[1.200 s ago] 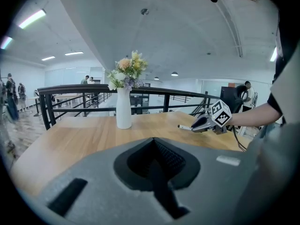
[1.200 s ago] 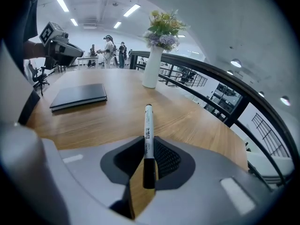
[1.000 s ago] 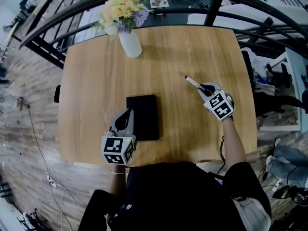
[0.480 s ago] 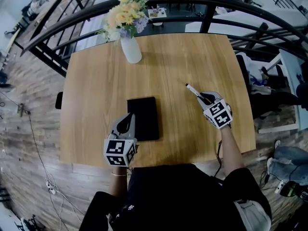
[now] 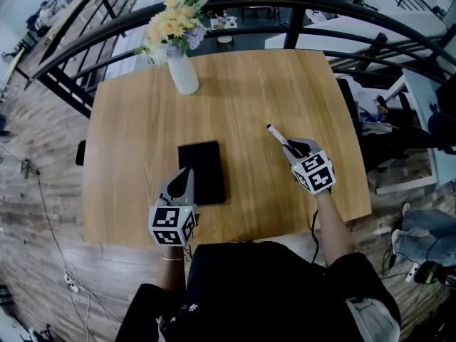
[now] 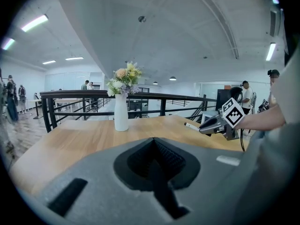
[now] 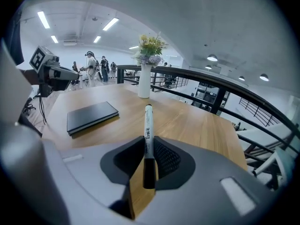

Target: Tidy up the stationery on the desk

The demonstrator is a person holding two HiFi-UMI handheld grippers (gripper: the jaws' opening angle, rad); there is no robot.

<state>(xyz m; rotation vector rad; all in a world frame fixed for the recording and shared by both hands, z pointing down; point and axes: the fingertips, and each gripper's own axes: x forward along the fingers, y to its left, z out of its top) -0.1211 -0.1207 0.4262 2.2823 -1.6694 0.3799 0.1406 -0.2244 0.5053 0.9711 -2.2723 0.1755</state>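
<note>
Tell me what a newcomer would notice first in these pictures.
The right hand-held gripper clamps a white marker pen above the right side of the wooden table. A flat black notebook lies near its front edge, and a white vase of yellow flowers stands at the far edge.

pen [image 7: 148, 125] between right jaws: white barrel, black print, black ends | notebook [image 7: 91, 116] left of those jaws: black | desk [image 5: 242, 91]: light wood grain | vase [image 5: 184, 75] ahead: white | flowers [image 5: 171, 23]: yellow, white, lilac | left gripper [image 6: 154, 161], right gripper [image 7: 149, 156]: grey, black pads, black-and-white marker cubes | railing [image 6: 75, 94]: black
</note>
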